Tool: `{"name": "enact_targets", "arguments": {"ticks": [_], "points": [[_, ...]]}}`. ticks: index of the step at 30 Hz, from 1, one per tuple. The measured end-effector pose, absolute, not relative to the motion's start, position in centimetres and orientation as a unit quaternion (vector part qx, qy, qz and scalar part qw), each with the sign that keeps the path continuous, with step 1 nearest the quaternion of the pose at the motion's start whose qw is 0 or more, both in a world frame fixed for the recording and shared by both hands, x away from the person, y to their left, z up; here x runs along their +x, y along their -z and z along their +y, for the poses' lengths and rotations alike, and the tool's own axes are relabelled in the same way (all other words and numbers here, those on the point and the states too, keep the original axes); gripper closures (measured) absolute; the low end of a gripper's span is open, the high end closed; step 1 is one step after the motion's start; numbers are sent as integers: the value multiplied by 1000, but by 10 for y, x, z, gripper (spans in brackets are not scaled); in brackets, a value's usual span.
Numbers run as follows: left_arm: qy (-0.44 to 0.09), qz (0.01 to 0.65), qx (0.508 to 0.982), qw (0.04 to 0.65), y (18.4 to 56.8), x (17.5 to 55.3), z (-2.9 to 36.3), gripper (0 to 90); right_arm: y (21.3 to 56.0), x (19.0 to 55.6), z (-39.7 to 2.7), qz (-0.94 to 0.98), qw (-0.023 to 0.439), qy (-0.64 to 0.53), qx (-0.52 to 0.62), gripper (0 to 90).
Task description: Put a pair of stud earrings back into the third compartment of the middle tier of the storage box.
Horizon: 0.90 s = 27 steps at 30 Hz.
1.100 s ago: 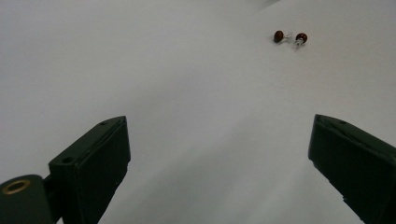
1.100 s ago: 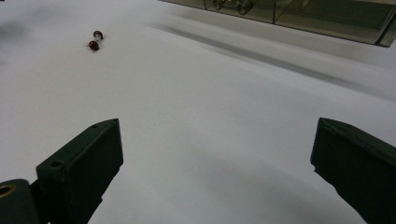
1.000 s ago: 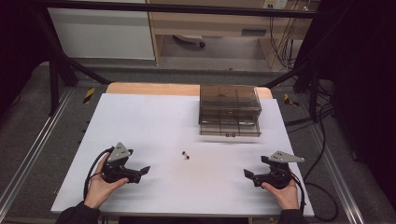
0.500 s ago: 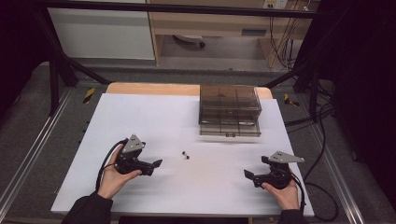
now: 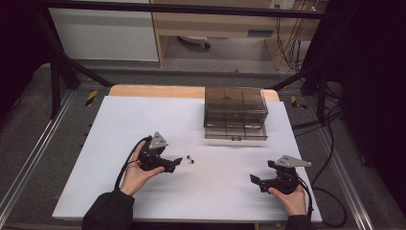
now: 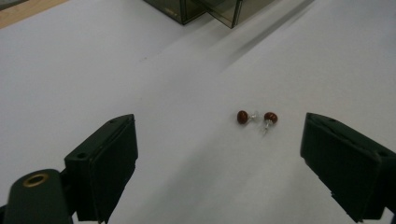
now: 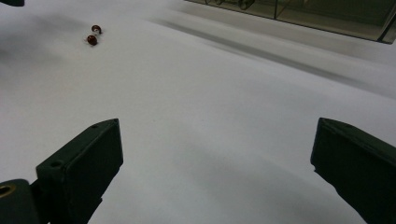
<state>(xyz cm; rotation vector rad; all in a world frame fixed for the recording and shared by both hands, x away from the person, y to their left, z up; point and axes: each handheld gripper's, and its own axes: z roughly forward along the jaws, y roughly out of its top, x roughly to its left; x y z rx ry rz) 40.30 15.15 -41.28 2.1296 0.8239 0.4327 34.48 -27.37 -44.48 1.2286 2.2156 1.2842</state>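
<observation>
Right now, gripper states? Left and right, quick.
Left gripper: open, jaws have just been closing a little, nothing between them; two red stud earrings lie just ahead.
Right gripper: open, holding nothing.

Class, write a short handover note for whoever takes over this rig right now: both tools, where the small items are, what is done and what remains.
Left tool: open, jaws just been closing slightly, nothing between them, aimed at the two red earrings lying just ahead on the white table.
Right tool: open, empty, resting near the table's front right.
Smoked drawer box: at the back, drawers appear shut.
Done: nothing picked up yet.
Left: probably grasp the earrings; where they go is not shown.
</observation>
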Motion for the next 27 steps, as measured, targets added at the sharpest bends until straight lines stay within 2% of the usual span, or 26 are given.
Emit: {"name": "enact_targets", "arguments": {"ticks": [8, 13, 14, 27], "points": [[-164, 332, 842, 392, 419, 413, 130, 188, 445, 345, -274, 771, 149, -446, 428, 30], [-161, 340, 843, 384, 425, 417, 122, 260, 445, 345, -274, 773, 149, -445, 427, 30], [-158, 340, 844, 383, 426, 417, 120, 303, 445, 345, -274, 772, 148, -445, 428, 30], [-152, 343, 850, 368, 438, 424, 107, 450, 445, 345, -273, 772, 147, -446, 428, 32]]}}
